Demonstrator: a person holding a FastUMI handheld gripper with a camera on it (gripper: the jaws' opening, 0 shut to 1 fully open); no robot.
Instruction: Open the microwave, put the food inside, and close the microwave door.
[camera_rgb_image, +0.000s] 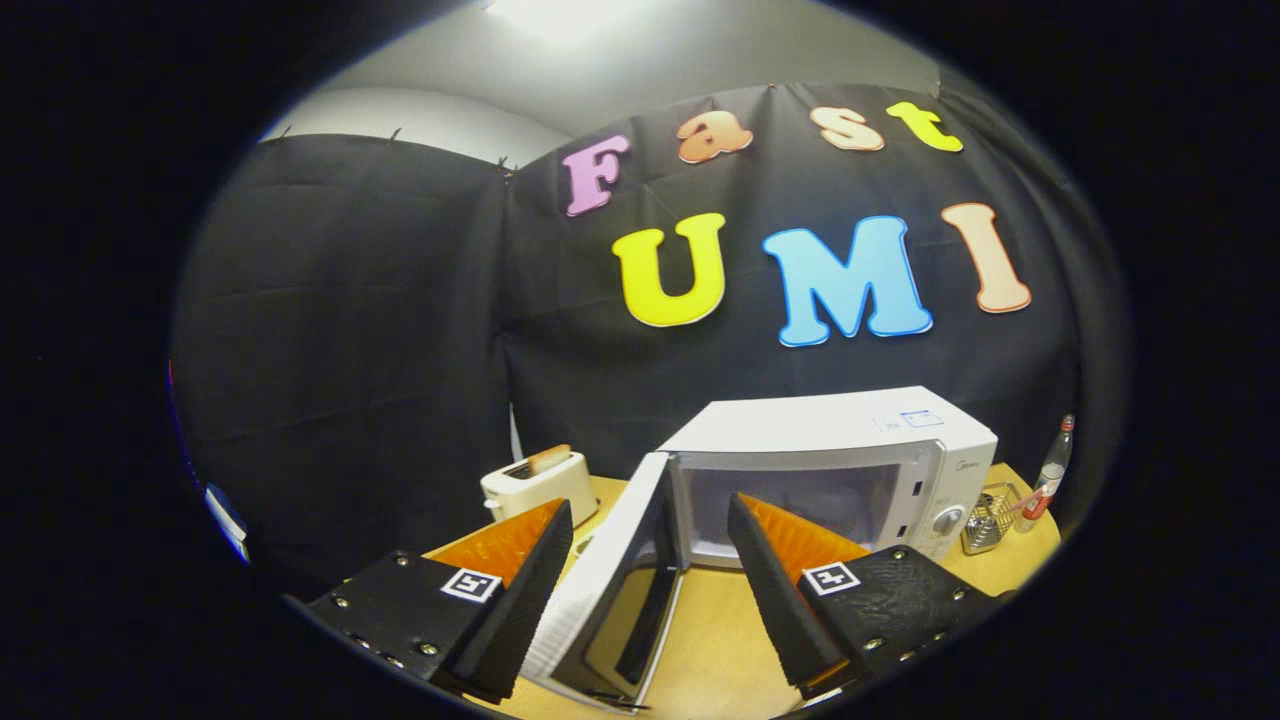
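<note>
A white microwave (860, 440) stands on the wooden table (720, 640), its door (610, 590) swung wide open toward me on the left-hand hinge. The cavity (800, 500) looks bare from here; I cannot make out any food in it. My gripper (650, 525) is open, fingers spread wide with nothing held. The open door's edge reaches into the gap between the fingers, closer to the left finger (520, 590). The right finger (780, 580) points at the cavity opening.
A cream toaster (540, 483) with a slice of bread sticking up sits left of the microwave. Right of the microwave are a small wire basket (990, 520) and a clear bottle (1050, 475) near the table's edge.
</note>
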